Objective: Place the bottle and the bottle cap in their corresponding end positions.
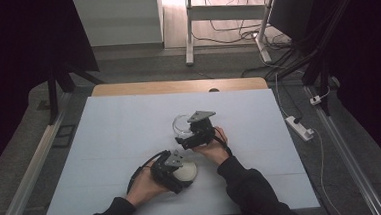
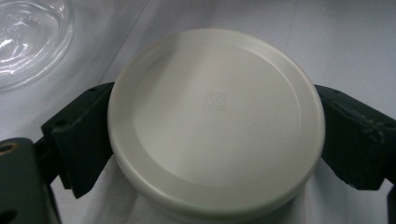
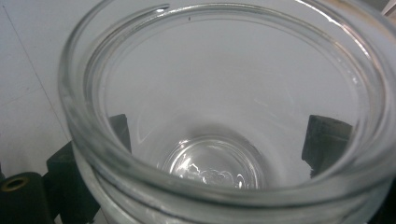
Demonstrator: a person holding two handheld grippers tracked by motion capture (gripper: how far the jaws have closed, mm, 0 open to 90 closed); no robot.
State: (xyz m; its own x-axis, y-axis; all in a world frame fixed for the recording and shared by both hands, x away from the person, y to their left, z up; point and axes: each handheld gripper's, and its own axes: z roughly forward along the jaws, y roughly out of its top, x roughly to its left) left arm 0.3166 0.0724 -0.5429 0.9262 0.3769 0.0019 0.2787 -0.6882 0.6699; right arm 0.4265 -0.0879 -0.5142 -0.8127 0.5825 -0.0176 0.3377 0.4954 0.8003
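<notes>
Left tool [image 2: 215,135] grips white lid [image 2: 215,123] — right tool [image 3: 224,140] clamps glass jar [image 3: 224,112], both seen close up.

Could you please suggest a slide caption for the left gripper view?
Left claw clamps a round white lid by its edge; glass jar beyond.
</notes>
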